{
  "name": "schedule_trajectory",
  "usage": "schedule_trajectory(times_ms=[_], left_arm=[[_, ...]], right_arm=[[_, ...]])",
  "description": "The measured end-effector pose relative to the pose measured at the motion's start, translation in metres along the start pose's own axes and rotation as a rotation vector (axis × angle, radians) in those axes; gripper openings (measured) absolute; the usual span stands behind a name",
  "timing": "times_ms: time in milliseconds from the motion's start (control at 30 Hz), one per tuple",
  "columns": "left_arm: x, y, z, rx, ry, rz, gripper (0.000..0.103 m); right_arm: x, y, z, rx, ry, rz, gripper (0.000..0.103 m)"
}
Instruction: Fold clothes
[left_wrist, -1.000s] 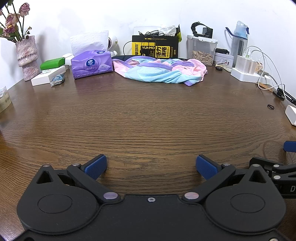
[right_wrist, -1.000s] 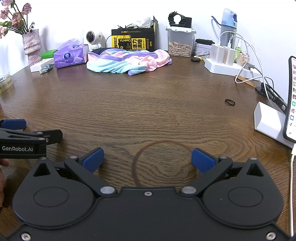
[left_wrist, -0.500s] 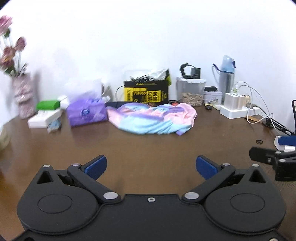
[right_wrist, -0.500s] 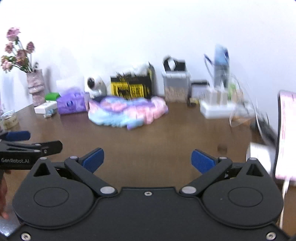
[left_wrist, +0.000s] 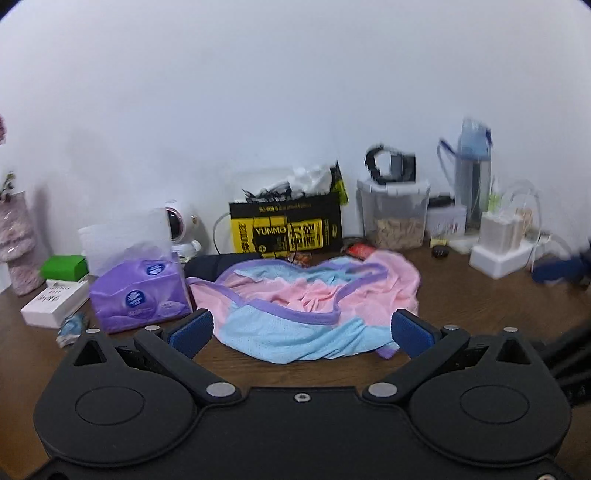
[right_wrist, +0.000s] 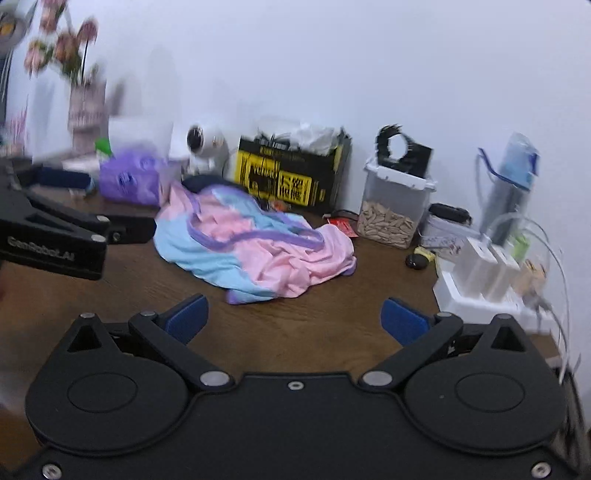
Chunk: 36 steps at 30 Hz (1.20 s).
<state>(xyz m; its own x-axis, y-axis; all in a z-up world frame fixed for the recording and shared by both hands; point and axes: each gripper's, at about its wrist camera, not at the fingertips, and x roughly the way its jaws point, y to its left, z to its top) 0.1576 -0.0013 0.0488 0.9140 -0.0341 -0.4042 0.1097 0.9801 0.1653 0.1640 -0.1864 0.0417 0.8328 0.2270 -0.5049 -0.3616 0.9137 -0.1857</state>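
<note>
Both tongs spread wide, gripping nothing. The left tongs (left_wrist: 301, 332) hang just short of the crumpled pink, blue and purple garment (left_wrist: 306, 299), which lies in a heap toward the far side of the brown surface (left_wrist: 461, 291). The right tongs (right_wrist: 293, 319) sit nearer, right of the heap. Purple tissue pack (left_wrist: 138, 295) just left of the garment, yellow-black box (left_wrist: 286, 229) behind it.

my left gripper (left_wrist: 301, 334) is matt black plastic with blue rubbery pads (left_wrist: 192, 330). the garment (left_wrist: 306, 306) is soft mesh cloth; the table (left_wrist: 461, 295) is grained wood.
</note>
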Motion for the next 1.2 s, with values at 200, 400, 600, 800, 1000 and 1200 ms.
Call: schedule_trajectory(times_ms=[200, 400, 600, 800, 1000, 1200], left_arm=[[0.03, 0.014, -0.009, 0.059, 0.079, -0.059, 0.103], [0.032, 0.008, -0.022, 0.176, 0.02, -0.107, 0.103], [0.033, -0.017, -0.018, 0.299, -0.045, -0.119, 0.102], [0.035, -0.018, 0.008, 0.171, -0.022, -0.111, 0.004], [-0.066, 0.017, 0.072, 0.085, -0.173, -0.203, 0.004], [-0.115, 0.021, 0.094, 0.123, -0.221, -0.168, 0.004]], right_arm=[[0.066, 0.008, 0.017, -0.084, 0.12, 0.129, 0.061], [0.112, 0.013, 0.028, -0.032, 0.203, 0.191, 0.016], [0.078, -0.002, 0.056, 0.029, 0.1, 0.232, 0.009], [-0.014, -0.01, 0.088, 0.037, -0.075, 0.294, 0.009], [-0.108, -0.015, 0.102, 0.039, -0.213, 0.286, 0.008], [-0.165, -0.021, 0.115, 0.069, -0.307, 0.23, 0.008]])
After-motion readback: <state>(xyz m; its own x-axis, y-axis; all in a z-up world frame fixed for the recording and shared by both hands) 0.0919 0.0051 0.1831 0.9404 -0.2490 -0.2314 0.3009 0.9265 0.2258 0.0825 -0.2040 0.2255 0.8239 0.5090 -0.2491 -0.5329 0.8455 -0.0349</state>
